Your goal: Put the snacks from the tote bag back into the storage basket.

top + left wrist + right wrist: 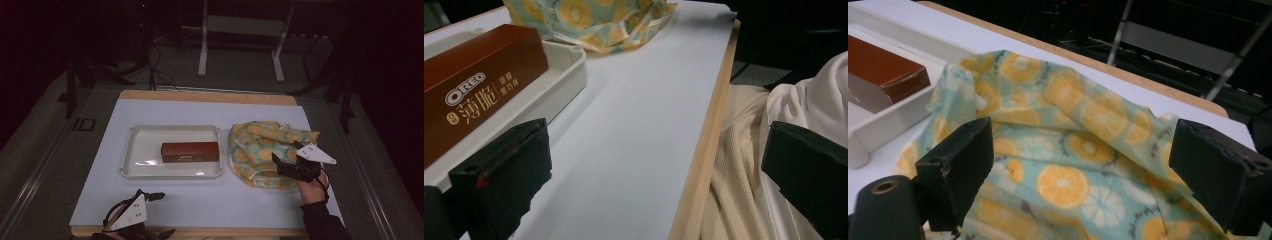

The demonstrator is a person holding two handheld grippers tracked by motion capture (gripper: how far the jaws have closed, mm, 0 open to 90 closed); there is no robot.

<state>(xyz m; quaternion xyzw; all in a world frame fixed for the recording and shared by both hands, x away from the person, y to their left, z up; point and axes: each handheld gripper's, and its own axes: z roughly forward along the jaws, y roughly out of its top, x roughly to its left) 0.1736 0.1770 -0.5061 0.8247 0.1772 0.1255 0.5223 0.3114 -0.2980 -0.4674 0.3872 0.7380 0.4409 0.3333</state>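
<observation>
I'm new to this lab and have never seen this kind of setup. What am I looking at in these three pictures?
There is no robot here: a person holds a hand-operated two-jaw gripper in each hand. The high view looks down on the table from the person's side. The left gripper rests near the table's front edge; the right gripper hovers over a bag printed with orange slices. Left of the bag, a white tray holds a brown Oreo box.

The other two pictures come from cameras riding on the grippers, looking along their black jaws. The left gripper view shows the Oreo box, the tray and the person's cream clothing past the table edge. The right gripper view looks down on the bag. Both grippers are open and hold nothing.
</observation>
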